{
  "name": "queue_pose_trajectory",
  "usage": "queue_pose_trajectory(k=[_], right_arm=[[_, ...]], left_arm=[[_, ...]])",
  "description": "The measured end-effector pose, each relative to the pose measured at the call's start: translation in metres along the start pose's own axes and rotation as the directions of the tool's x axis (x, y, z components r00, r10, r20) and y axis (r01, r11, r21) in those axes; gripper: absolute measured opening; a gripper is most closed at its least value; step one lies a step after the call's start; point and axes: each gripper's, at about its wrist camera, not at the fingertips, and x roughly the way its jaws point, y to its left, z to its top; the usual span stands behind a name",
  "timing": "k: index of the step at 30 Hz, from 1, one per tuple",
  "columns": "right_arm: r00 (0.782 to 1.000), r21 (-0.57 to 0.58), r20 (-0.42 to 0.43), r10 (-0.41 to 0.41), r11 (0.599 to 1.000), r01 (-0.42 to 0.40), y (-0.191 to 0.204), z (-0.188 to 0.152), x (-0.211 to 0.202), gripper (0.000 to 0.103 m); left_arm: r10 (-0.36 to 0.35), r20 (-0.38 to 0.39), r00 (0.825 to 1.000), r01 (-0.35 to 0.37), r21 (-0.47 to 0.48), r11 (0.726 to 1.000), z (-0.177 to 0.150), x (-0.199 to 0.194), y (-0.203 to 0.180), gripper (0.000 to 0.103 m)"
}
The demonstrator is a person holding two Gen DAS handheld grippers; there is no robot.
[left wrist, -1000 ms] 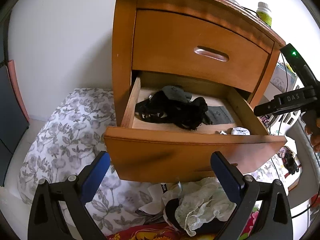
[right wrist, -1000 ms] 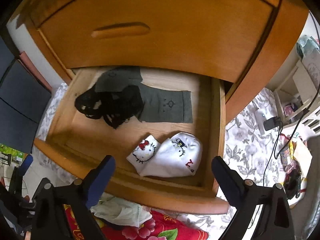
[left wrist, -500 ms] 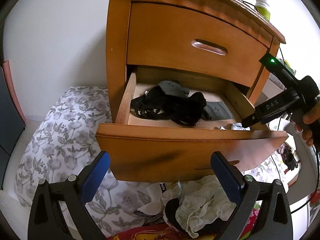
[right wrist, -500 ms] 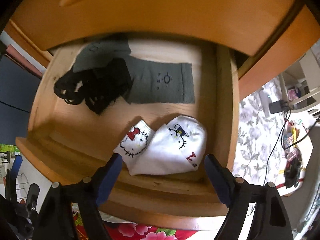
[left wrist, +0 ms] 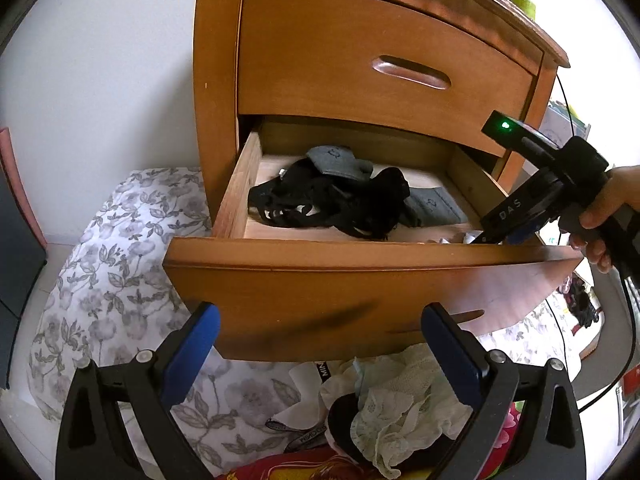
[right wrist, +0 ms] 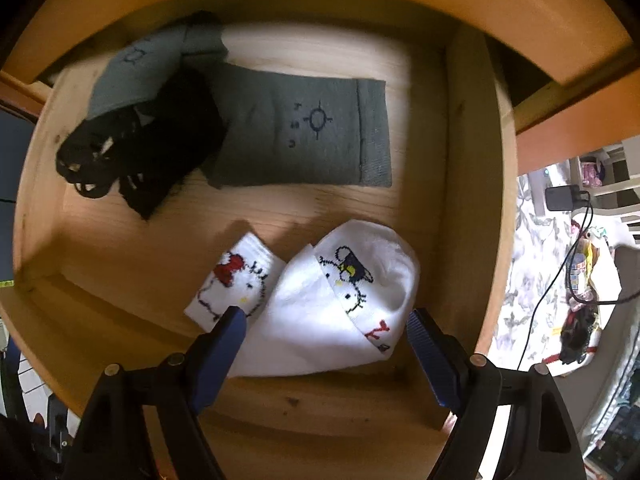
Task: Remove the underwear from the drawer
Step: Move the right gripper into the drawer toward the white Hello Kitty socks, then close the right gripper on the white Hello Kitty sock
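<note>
Looking into the open drawer, we see that the job is partly done. Some pieces already lie out on the bed below it: a pale lacy heap sits under and between the left fingers. More is still inside. A black lacy tangle lies at the far left of the drawer, well past the right fingers and off to their left. We think this is the underwear that is left. Two grey socks lie beside it, straight ahead of the right fingers. Two white cat socks lie right at the fingertips.

The right gripper points almost straight down into the drawer. Its jaws have just been closing a little, but they are still wide apart and hold nothing. The white socks sit between the two blue fingers, yet the pads do not seem to press on them. We cannot tell if the tips touch the cloth.

The left gripper tilts down toward the drawer front from outside. Its fingers are spread and empty, with the drawer front just ahead of them. From this side we also see a hand holding the right gripper over the drawer's right end.
</note>
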Motion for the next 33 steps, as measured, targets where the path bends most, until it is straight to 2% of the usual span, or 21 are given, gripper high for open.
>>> queue_pose_trajectory(k=[11,17,22,26,28,33], right_arm=[[0.998,-0.013,-0.066,-0.011,1.0,0.01,0.0,0.018,0.016,0.079],[0.999,-0.004,-0.051,-0.014,1.0,0.014,0.006,0.019,0.014,0.065],[0.999,0.01,-0.035,0.004,1.0,-0.003,0.006,0.017,0.014,0.048],[1.0,0.014,-0.013,0.003,1.0,-0.003,0.01,0.014,0.013,0.043],[1.0,0.021,-0.006,0.008,1.0,-0.008,0.015,0.004,0.014,0.033],[1.0,0.018,0.006,-0.001,1.0,0.001,0.024,-0.008,0.005,0.027]], left_arm=[[-0.008,-0.005,1.0,0.008,0.016,1.0,-0.002,0.002,-0.003,0.1],[-0.011,-0.002,1.0,0.011,0.016,1.0,-0.002,0.001,-0.003,0.1],[-0.016,0.002,1.0,0.016,0.02,1.0,-0.002,-0.001,-0.004,0.1],[-0.023,0.007,1.0,0.022,0.036,0.999,-0.002,-0.002,-0.007,0.101],[-0.023,0.011,1.0,0.022,0.042,0.999,-0.002,-0.003,-0.008,0.101],[-0.034,0.023,0.999,0.033,0.037,0.999,-0.001,-0.008,-0.007,0.101]])
